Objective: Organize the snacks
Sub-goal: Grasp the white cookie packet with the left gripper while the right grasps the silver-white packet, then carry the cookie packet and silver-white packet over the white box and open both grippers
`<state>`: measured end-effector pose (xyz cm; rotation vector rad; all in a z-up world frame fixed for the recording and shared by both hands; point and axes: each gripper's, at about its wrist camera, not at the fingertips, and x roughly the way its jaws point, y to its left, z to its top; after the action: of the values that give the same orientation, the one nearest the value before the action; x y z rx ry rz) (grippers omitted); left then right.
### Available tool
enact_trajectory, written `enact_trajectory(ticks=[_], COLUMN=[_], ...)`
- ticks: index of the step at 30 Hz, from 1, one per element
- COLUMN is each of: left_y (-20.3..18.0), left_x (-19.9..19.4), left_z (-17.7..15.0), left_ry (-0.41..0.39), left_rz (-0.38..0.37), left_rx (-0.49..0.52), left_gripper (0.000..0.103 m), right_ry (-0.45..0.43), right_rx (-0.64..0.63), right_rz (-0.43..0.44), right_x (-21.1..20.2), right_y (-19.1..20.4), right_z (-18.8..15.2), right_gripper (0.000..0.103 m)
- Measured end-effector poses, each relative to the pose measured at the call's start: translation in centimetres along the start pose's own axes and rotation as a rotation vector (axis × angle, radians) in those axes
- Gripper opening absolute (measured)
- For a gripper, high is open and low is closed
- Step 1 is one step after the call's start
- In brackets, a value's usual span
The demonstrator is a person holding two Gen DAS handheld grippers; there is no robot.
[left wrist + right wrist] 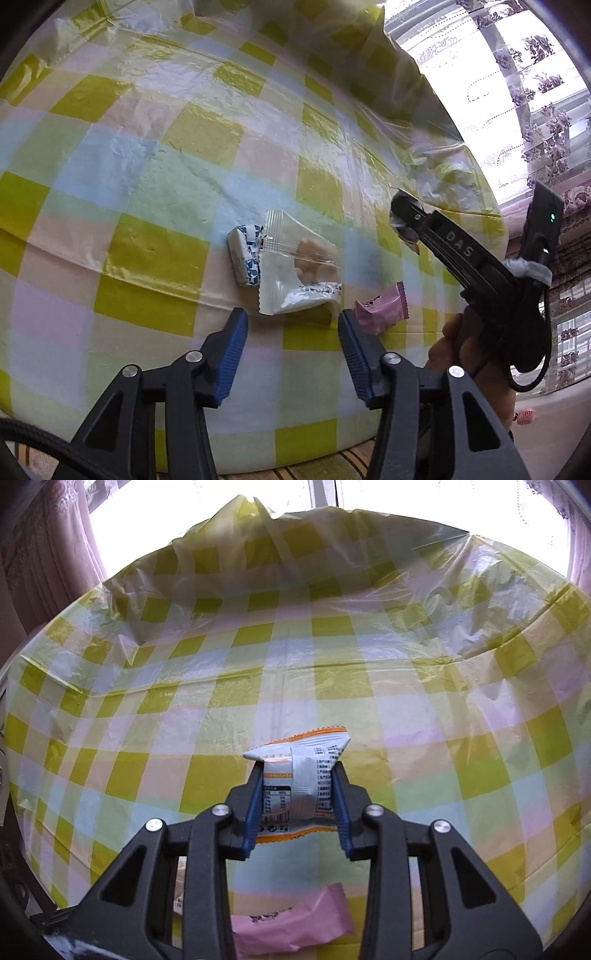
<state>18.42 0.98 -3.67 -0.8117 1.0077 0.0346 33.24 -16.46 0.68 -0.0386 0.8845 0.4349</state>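
Note:
My left gripper [292, 322] stands open just above the checked tablecloth [147, 166], with nothing between its blue pads. Just beyond its tips lies a clear packet with a pale biscuit [295, 273], touching a small blue-and-white packet [245, 258] on its left. A pink packet [382, 312] lies beside the right pad. My right gripper [297, 771] is shut on a white-and-orange snack packet [299, 779], held off the cloth. In the left wrist view this right gripper [406, 221] hangs at the right, gripped by a hand [454, 350].
The pink packet [291, 930] shows under the right gripper, with the edge of another packet [180, 897] to its left. Crumpled plastic cloth [258, 535] rises at the table's far side. A flowered curtain [517, 92] and bright window stand behind. The table's near edge [258, 461] runs below the left gripper.

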Motion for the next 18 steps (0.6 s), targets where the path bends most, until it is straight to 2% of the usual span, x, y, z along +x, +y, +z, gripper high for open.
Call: enact_trajectory(ticks=[4,7,10,12,16,18], left_y=[-1.2,-1.9,-2.7,-2.7,-3.3,-3.9], left_x=[0.4,1.3,1.9,2.0,2.4,3.0], left_z=[-0.2,-0.6,0.3,1.1,2.9,3.9], left_ry=[0.014,0.046,0.014,0.001,-0.047,-0.054], left_rz=[0.008,-0.037,0.012,0.01,0.042,0.064], left_rx=[0.022,0.031,0.055,0.043,0.047,0.066], left_gripper=[0.058,0.058,0.058,0.058,0.067,0.068], right_ry=[-0.027,-0.019,-0.013,-0.011,-0.019,-0.034], right_rx=[0.05,0.058,0.057,0.054,0.056,0.071], right_rz=[-0.014,-0.006,0.003,0.01,0.011,0.009], right_x=[-2.2,-2.7,-3.1,-3.5,-4.7,-5.5], right_y=[-2.7,-3.3,-3.3,-3.3,-3.6,-4.2], right_z=[-0.4,-1.3,-2.4,-3.1,-4.3,-4.6], right_gripper=[0.038,0.038,0.038,0.038,0.038,0.038])
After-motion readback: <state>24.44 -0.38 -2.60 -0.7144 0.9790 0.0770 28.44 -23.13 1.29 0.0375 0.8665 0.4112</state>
